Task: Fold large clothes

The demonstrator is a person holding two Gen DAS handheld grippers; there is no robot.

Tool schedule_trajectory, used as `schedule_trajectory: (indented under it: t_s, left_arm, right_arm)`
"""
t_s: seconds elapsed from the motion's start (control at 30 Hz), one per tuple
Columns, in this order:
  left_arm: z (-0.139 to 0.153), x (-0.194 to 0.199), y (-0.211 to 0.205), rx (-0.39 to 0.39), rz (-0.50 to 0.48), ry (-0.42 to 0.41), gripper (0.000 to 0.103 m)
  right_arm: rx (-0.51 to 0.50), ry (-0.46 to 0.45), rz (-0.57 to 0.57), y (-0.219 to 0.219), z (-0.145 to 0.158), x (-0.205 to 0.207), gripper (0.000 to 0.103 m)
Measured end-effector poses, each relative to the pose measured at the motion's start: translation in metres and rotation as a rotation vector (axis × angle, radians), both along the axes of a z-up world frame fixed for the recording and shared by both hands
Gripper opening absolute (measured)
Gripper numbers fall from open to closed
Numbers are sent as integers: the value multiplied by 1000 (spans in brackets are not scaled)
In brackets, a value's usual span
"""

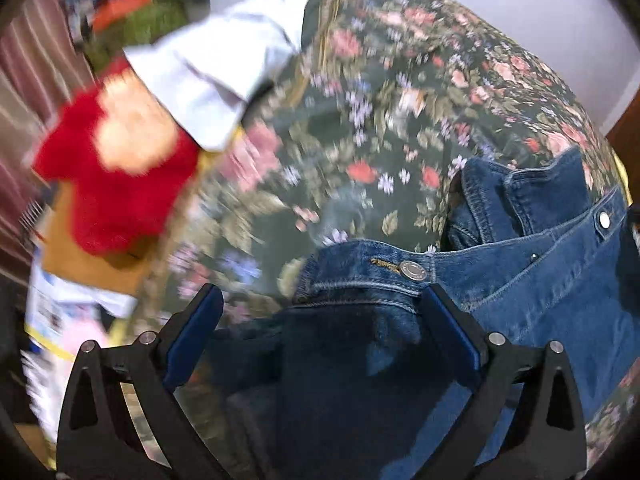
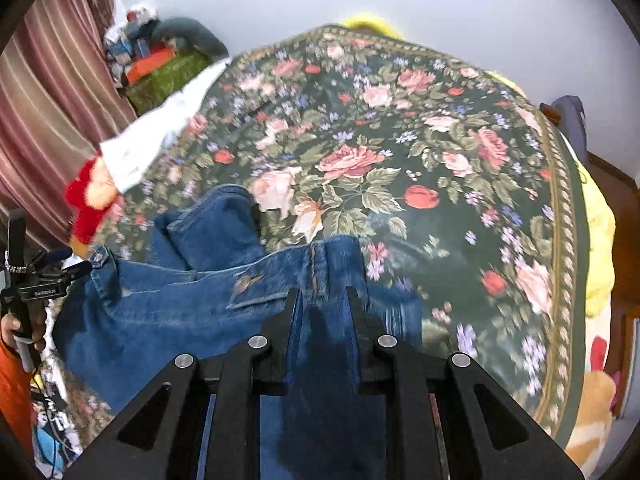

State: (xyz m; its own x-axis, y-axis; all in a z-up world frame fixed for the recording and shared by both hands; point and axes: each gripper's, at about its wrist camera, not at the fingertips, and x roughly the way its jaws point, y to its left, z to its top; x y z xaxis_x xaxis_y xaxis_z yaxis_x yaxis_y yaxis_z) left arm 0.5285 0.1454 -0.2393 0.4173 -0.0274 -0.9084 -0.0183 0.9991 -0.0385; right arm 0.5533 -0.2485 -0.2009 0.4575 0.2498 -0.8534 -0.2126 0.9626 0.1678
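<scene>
Fingers point(image 1: 452, 332) of the left gripper point(image 1: 320, 316) stand spread wide, denim bunched between them, though whether the pads bite is hard to tell. Left wrist view: the jeans point(image 1: 540, 280) lie on the floral bedspread point(image 1: 380, 100), waistband button point(image 1: 415, 270) just ahead, the legs cut off below the frame. A red plush toy point(image 1: 116, 192) and white cloth point(image 1: 224, 76) smear with blur at the left. Right wrist view: the right gripper point(image 2: 322, 300) pinches a fold of jeans point(image 2: 168, 304), jaws nearly together. The denim stretches leftward across the bedspread point(image 2: 440, 152) toward the other gripper point(image 2: 44, 280), half hidden at the edge.
</scene>
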Motion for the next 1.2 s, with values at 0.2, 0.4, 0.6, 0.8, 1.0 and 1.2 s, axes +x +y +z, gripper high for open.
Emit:
schedule_trajectory:
  t_s: [0.2, 0.4, 0.6, 0.8, 1.0, 1.2]
  left_arm:
    - [-11, -8, -13, 3, -42, -21, 61]
    - [-10, -20, -24, 115, -27, -71, 35]
    - [13, -33, -12, 151, 44, -148, 18]
    - [13, -47, 5, 392, 214, -183, 1]
    - [-4, -52, 76, 130, 301, -60, 1]
    - [36, -64, 53, 156, 142, -141, 13]
  right_arm:
    - [-191, -28, 60, 23, -24, 10, 16]
    - [-132, 21, 124, 28, -27, -8, 16]
    - [-198, -14, 38, 36, -38, -2, 15]
    - [-135, -55, -111, 22, -34, 15, 15]
    - [-252, -82, -148, 27, -34, 11, 15]
    - [-250, -73, -68, 30, -15, -8, 15]
